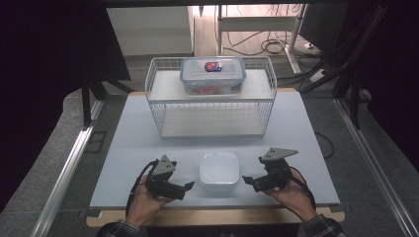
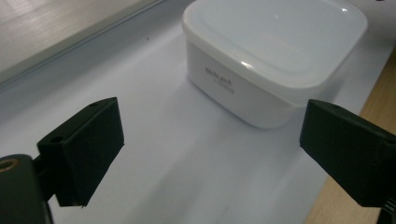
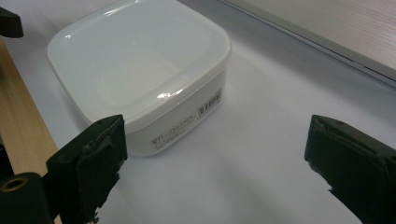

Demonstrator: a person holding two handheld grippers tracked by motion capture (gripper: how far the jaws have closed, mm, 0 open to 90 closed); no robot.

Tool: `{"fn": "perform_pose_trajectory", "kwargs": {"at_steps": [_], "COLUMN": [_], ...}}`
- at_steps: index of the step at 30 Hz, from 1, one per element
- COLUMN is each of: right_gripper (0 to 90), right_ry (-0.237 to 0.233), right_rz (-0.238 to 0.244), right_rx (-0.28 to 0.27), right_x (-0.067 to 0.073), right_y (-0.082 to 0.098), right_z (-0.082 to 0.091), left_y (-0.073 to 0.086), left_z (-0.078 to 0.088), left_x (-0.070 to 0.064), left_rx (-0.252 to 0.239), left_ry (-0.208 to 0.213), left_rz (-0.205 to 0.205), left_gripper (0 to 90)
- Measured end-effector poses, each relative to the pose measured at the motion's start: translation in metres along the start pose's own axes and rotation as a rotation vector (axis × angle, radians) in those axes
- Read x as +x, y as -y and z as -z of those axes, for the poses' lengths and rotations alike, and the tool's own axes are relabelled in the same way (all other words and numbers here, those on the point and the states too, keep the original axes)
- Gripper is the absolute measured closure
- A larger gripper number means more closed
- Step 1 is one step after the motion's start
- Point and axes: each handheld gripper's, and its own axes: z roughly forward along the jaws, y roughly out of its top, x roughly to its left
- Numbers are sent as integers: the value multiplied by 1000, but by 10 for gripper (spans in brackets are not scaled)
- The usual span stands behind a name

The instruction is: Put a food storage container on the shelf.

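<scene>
Your left gripper point(image 1: 187, 188) sits low at the near edge of the white table point(image 1: 123, 148), jaws spread wide, nothing between them, aimed at the white lidded container point(image 1: 219, 170). That container stands between your two grippers at the table's near edge, lid on, untouched. Beyond it, the wire rack point(image 1: 160, 116) carries a clear clip-lock box point(image 1: 213, 75) on its top shelf. Your right gripper point(image 1: 247, 179) mirrors the left: jaws wide apart, empty, just beside the container.
</scene>
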Motion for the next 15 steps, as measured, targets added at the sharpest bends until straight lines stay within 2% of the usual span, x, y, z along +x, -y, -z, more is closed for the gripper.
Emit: {"fn": "perform_pose_trajectory", "kwargs": {"at_steps": [5,10,13,15], "right_gripper": [121,171,186,196], "right_ry": [-16,-37,-36,-52], "right_rz": [13,21,24,21], "right_rx": [5,-8,-19,-24], "right_x": [2,6,7,5], "right_y": [-8,-17,-22,-25], "right_z": [-5,-9,-12,-17], "left_y": [-13,-24,-32,-37], "left_z": [-7,-17,-25,-30], "left_x": [-2,0,2,4], "left_rx": [-26,-48,-48,-45], "left_ry": [18,40,21,29], "left_rz": [-18,-14,-48,-52], "left_gripper": [101,122,132,142]}}
